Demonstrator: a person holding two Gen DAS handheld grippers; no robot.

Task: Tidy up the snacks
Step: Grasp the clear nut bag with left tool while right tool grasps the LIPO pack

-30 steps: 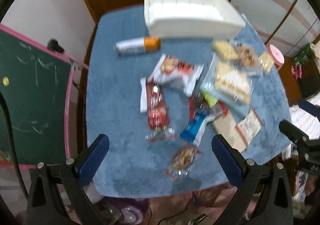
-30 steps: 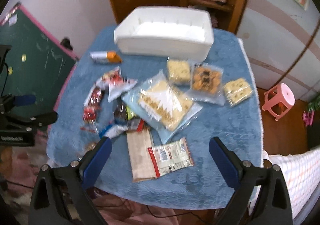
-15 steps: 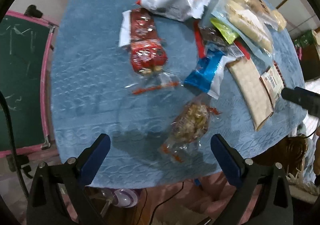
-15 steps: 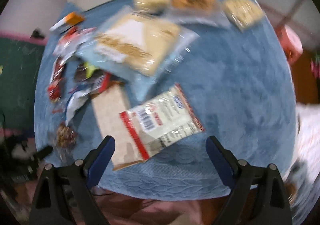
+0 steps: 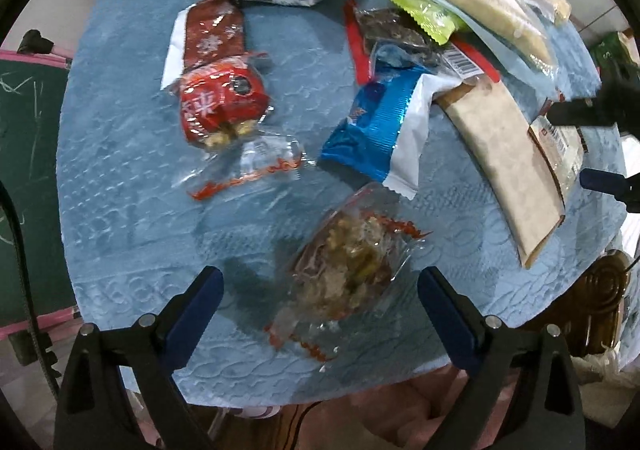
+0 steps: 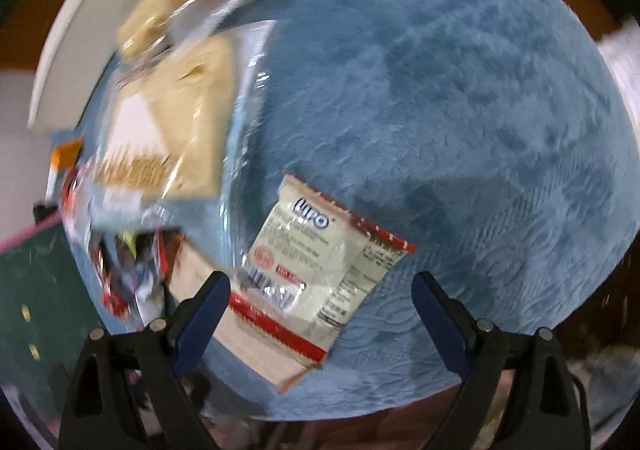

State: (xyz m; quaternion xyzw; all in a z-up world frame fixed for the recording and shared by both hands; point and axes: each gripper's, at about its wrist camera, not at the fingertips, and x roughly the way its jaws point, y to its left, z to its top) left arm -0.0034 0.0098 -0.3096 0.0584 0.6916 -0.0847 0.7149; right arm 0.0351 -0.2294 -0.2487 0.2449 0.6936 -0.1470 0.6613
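Nothing looks sorted yet, as I read it: every snack I can see lies loose on the blue cloth point(image 5: 120, 153). My left gripper point(image 5: 318, 288) has just been closing a little but its jaws are wide, straddling the clear nut packet point(image 5: 348, 266) without touching it. My right gripper point(image 6: 320, 296) is wide too, above the white biscuit packet point(image 6: 316, 274). The white bin point(image 6: 80, 37) sits at the far edge.

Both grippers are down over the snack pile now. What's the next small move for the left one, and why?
Probably lower the left gripper a little more, then close. Its jaws have just been narrowing slightly but stand open, and the clear packet of mixed nuts lies between them on the blue cloth, apart from the other snacks. The pads do not yet press on it.
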